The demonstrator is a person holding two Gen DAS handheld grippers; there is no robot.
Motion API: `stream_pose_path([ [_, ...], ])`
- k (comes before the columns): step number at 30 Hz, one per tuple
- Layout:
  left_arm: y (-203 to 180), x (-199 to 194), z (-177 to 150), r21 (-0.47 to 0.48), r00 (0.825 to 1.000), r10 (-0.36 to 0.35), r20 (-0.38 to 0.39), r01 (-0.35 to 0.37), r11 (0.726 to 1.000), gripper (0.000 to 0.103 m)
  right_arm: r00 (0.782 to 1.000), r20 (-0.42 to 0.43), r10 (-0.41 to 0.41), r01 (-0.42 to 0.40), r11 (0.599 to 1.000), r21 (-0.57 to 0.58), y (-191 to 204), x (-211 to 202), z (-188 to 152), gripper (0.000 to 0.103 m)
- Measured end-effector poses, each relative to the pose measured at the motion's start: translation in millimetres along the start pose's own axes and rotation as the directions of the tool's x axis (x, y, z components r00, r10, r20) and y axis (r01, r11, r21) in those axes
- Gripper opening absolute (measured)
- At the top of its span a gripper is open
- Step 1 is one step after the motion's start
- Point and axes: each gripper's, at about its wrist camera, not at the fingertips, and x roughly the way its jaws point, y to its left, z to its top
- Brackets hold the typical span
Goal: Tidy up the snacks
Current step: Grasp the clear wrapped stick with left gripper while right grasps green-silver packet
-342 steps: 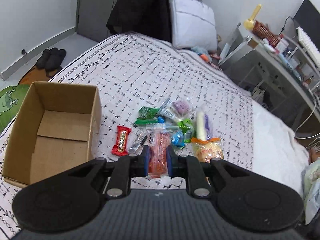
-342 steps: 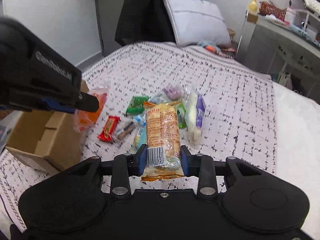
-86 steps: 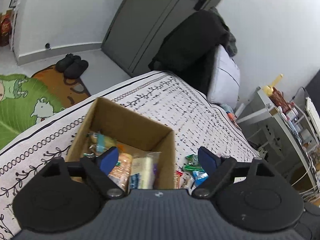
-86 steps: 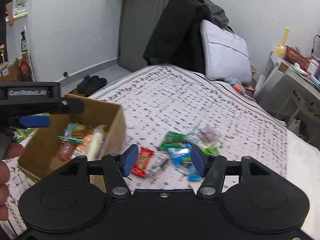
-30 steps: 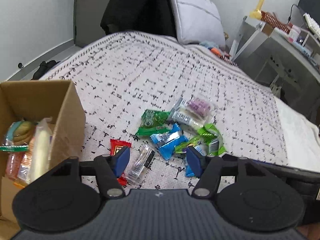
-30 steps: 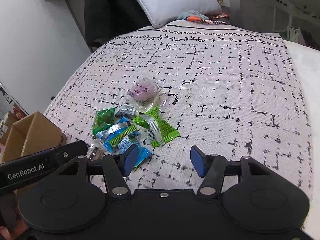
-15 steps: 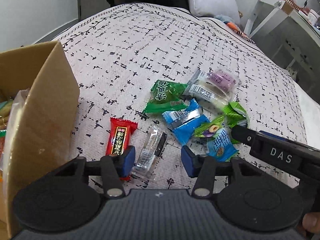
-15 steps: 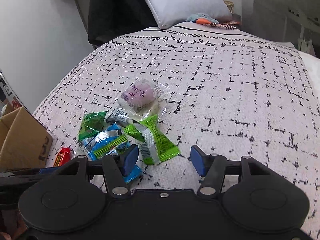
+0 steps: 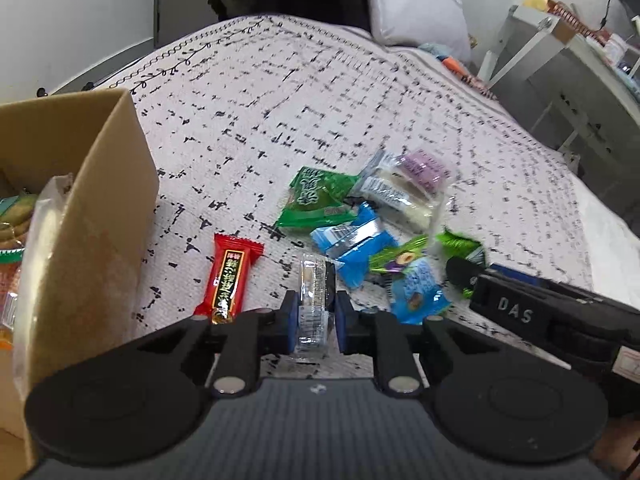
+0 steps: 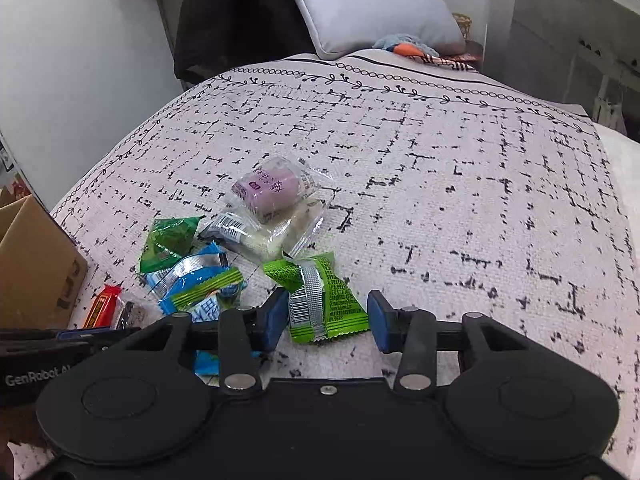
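Observation:
Small wrapped snacks lie in a heap on the patterned bedspread [image 9: 320,92]. My left gripper [image 9: 316,320] is shut on a clear-wrapped snack [image 9: 314,284] at the heap's near edge, with a red bar [image 9: 230,280] just left of it. In the right wrist view my right gripper [image 10: 327,320] is open, its blue pads either side of a lime green packet [image 10: 324,300] lying on the bed. A cardboard box [image 9: 100,200] to the left holds several snacks. The heap also has a dark green packet [image 9: 316,200], a blue packet [image 9: 352,240] and a purple snack [image 10: 268,188].
A grey pillow [image 10: 360,4] and dark clothing [image 10: 224,20] sit at the head of the bed. A white desk [image 9: 580,64] stands to the right. The bedspread [image 10: 460,200] is bare right of the heap. The left gripper's body [image 10: 52,344] crosses the lower left of the right wrist view.
My left gripper has dropped to the bed and shut on the clear-wrapped snack. My right gripper has moved down and forward until its open fingers flank the lime green packet.

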Motion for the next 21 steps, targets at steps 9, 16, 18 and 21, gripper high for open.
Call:
stream_pose_path([
  [9, 1.2, -38.2, -1.6, -0.015, 0.997, -0.032, 0.077, 0.033, 0.999, 0.018, 1.0, -0.014, -0.023, 0.024, 0.999, 0.037, 3.0, -29.5, -4.5, 0.041],
  [16, 4.8, -60.0, -5.0, -0.028, 0.991, -0.056, 0.118, 0.06, 0.998, 0.018, 0.999, 0.03, -0.032, 0.032, 0.999, 0.005, 15.1, -56.8, -8.4, 0.041],
  [18, 7.0, -66.5, -6.4, -0.035, 0.99, -0.062, 0.124, 0.066, 0.997, 0.018, 0.998, 0.043, -0.035, 0.035, 0.999, -0.002, 17.3, -63.1, -9.6, 0.041],
  [21, 10.7, -77.4, -8.0, -0.04, 0.988, -0.067, 0.142, 0.073, 0.997, 0.018, 0.998, 0.042, -0.035, 0.035, 0.999, 0.012, 19.3, -72.0, -10.6, 0.041],
])
